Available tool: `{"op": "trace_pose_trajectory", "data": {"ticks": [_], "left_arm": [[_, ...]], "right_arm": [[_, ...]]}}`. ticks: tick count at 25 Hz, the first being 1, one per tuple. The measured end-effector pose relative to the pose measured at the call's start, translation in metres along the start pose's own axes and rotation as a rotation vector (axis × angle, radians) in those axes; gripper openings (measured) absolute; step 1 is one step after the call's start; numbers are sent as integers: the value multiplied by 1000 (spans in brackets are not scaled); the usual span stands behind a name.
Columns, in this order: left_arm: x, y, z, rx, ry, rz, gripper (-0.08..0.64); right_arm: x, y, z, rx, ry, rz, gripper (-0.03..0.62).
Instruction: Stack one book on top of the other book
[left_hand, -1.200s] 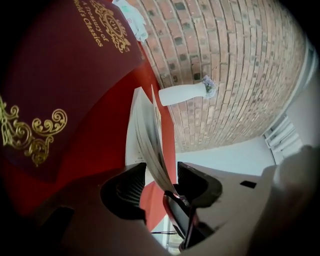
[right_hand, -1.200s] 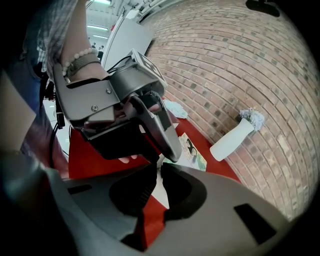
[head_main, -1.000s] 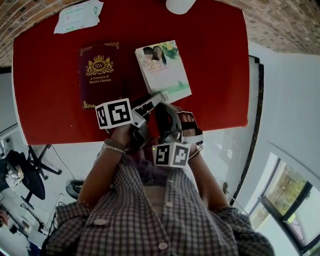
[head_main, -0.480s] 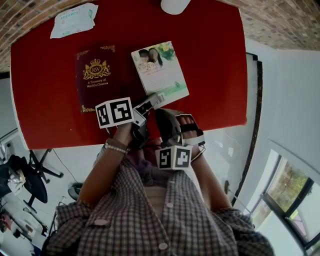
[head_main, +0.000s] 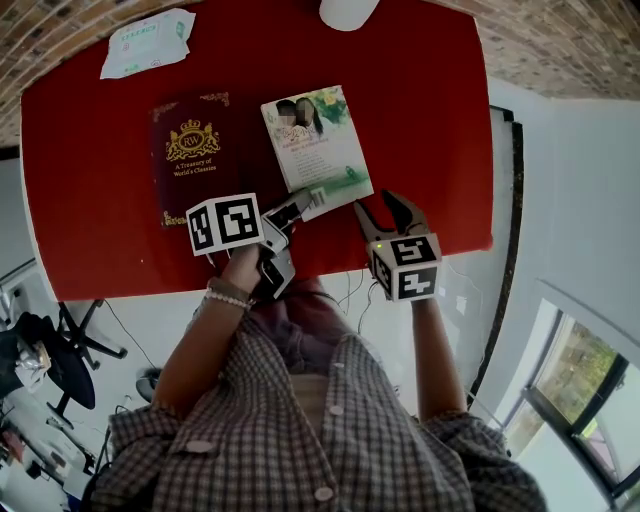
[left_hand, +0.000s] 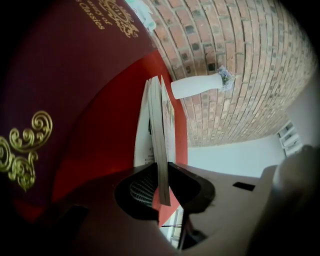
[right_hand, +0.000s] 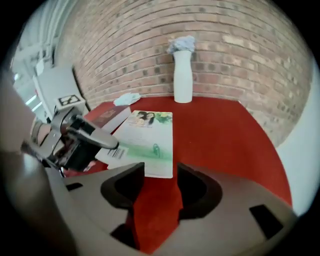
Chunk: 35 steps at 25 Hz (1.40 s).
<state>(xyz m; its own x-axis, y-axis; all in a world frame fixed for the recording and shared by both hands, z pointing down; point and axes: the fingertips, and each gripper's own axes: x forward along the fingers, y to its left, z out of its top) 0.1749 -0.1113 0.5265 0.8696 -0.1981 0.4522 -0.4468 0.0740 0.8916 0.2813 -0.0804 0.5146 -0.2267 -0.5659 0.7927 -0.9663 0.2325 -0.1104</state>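
Two books lie side by side on the red table (head_main: 430, 120): a maroon book (head_main: 195, 155) with gold print on the left and a thinner light book (head_main: 315, 140) with a green cover on the right. My left gripper (head_main: 300, 205) has the light book's near left corner between its jaws, which are closing and meet its edge (left_hand: 161, 150). My right gripper (head_main: 390, 215) hangs over the table's near edge, right of that book. Its jaws are opening with only red table between them (right_hand: 160, 172). The right gripper view shows the left gripper (right_hand: 95, 137) on the book's barcode corner (right_hand: 107, 150).
A white vase (head_main: 345, 12) stands at the table's far edge in front of a brick wall. A packet of wipes (head_main: 145, 40) lies at the far left corner. The person's torso and arms fill the near side.
The right gripper swung out from beside the left one to the right, rolled and opened. The left gripper's jaws came together round the light book's corner.
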Motion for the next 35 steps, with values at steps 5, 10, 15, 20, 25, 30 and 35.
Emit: {"op": "trace_pose_trajectory", "data": {"ticks": [5, 10, 15, 20, 25, 30, 35], "left_arm": [[0, 4, -1, 26, 4, 36, 67], [2, 9, -2, 44, 13, 68, 69], [4, 16, -3, 49, 18, 98, 74], [5, 16, -3, 79, 14, 114, 75], [2, 9, -1, 170, 4, 139, 72], [-7, -9, 4, 265, -7, 122, 66], [-19, -31, 8, 252, -29, 19, 63]], "right_arm": [[19, -7, 3, 221, 25, 99, 224], [29, -7, -2, 265, 64, 118, 225], [31, -4, -3, 254, 93, 130, 198], [30, -7, -2, 272, 98, 145, 175], [25, -8, -4, 313, 82, 135, 135], [19, 0, -8, 401, 61, 144, 127], [14, 10, -8, 481, 24, 170, 137]]}}
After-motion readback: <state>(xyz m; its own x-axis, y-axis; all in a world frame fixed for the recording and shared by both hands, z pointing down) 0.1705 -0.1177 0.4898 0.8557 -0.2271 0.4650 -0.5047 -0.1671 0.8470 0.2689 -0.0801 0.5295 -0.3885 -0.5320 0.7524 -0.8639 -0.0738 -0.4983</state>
